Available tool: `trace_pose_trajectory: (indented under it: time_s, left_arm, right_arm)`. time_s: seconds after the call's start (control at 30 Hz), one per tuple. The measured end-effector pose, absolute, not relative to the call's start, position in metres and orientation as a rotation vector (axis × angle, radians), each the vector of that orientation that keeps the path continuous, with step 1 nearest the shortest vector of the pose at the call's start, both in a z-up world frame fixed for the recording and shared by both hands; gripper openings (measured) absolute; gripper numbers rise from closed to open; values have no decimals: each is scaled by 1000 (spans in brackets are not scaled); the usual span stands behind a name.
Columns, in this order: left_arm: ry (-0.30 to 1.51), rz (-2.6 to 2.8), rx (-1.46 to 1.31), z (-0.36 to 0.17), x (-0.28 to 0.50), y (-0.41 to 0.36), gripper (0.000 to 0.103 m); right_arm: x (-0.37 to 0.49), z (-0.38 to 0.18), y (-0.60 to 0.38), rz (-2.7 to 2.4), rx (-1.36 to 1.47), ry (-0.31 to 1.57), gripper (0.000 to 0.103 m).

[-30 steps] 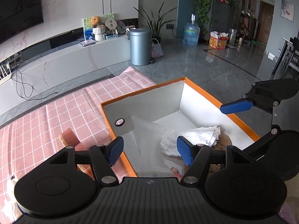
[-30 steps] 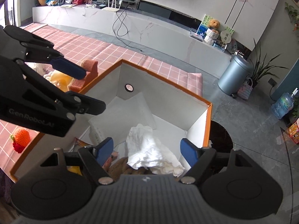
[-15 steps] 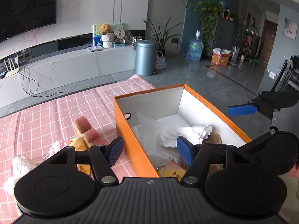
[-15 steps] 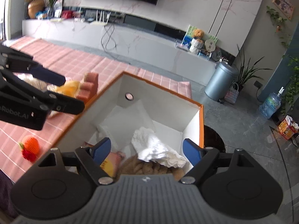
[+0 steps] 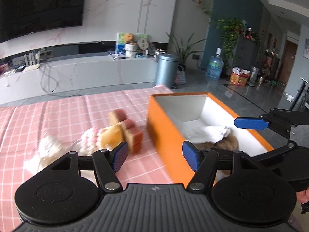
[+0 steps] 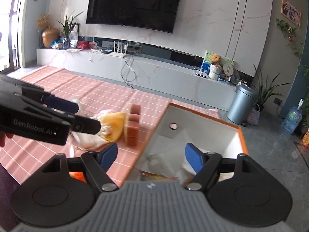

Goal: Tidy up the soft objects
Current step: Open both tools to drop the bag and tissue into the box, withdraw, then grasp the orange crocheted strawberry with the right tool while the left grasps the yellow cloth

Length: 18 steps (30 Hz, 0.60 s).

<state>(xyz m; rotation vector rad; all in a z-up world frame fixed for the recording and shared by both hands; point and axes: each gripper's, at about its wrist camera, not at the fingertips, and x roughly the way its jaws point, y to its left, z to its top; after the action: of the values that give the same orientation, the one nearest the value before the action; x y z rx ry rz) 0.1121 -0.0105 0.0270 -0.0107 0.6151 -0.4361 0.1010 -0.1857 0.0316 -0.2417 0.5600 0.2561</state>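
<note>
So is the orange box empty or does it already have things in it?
Not empty. The lidless orange box holds a white cloth lying on something brown and furry.

The one piece of writing that reads clearly is "GenRobot.AI", in pale letters along the black side of the left gripper [image 6: 85, 116] as the right wrist view catches it from the side. A small four-pointed emblem sits at the middle of the ribbed grey body behind each gripper's fingers; it is a mark, not letters. On the long marble console [image 6: 146, 67] a green and blue printed board [image 6: 209, 63] stands behind the plush toys, its print too small to read. The label on the water jug [image 5: 214, 67] on the floor is too blurred to make out.
</note>
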Motion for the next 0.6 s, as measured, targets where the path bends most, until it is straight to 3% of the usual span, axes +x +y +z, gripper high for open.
trace_pose_trajectory:
  time_s: [0.07, 0.27, 0.43, 0.6]
  left_arm:
    - [624, -416, -24, 23, 109, 0, 74]
    - [624, -349, -75, 4, 95, 30, 59]
    - [635, -237, -88, -15, 85, 50, 35]
    - [689, -213, -149, -33, 79, 74, 30]
  right_arm:
    - [99, 29, -176, 266, -232, 555, 71]
    - [91, 17, -142, 294, -221, 534, 65]
    - [90, 1, -121, 323, -228, 541, 62]
    - [94, -22, -106, 346, -202, 596, 55]
